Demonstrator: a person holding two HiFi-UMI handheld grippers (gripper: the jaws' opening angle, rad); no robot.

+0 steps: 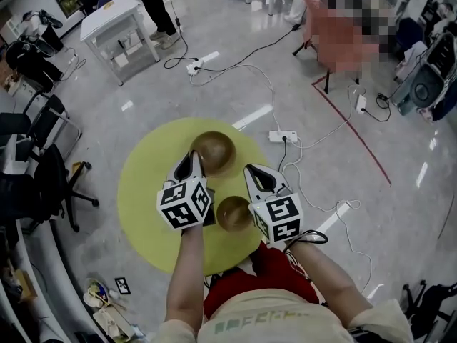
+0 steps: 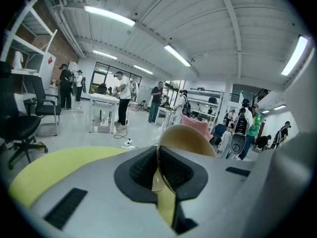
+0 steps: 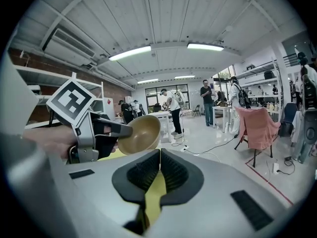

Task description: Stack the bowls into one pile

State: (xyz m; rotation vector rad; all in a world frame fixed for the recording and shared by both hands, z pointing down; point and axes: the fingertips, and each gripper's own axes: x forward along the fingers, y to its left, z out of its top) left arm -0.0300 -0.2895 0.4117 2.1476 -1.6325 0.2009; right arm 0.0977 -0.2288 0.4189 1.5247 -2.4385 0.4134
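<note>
A large brown bowl [image 1: 214, 151] hangs over the far part of the round yellow table [image 1: 143, 184]. My left gripper [image 1: 190, 161] is shut on its near-left rim, which shows as a thin edge between the pads [image 2: 159, 157]. The bowl [image 2: 190, 137] tilts up beyond the jaws. The right gripper view shows the same bowl [image 3: 139, 133] held tilted in the air by the left gripper. A smaller brown bowl [image 1: 233, 213] rests on the table between the two marker cubes. My right gripper [image 1: 255, 171] is shut with nothing in it [image 3: 159, 155], just right of the small bowl.
A power strip [image 1: 283, 136] and cables lie on the floor beyond the table. Black office chairs [image 1: 53, 181] stand to the left. A white table [image 1: 118, 27] is far left, and a chair draped in pink cloth [image 1: 335, 41] far right. People stand in the background.
</note>
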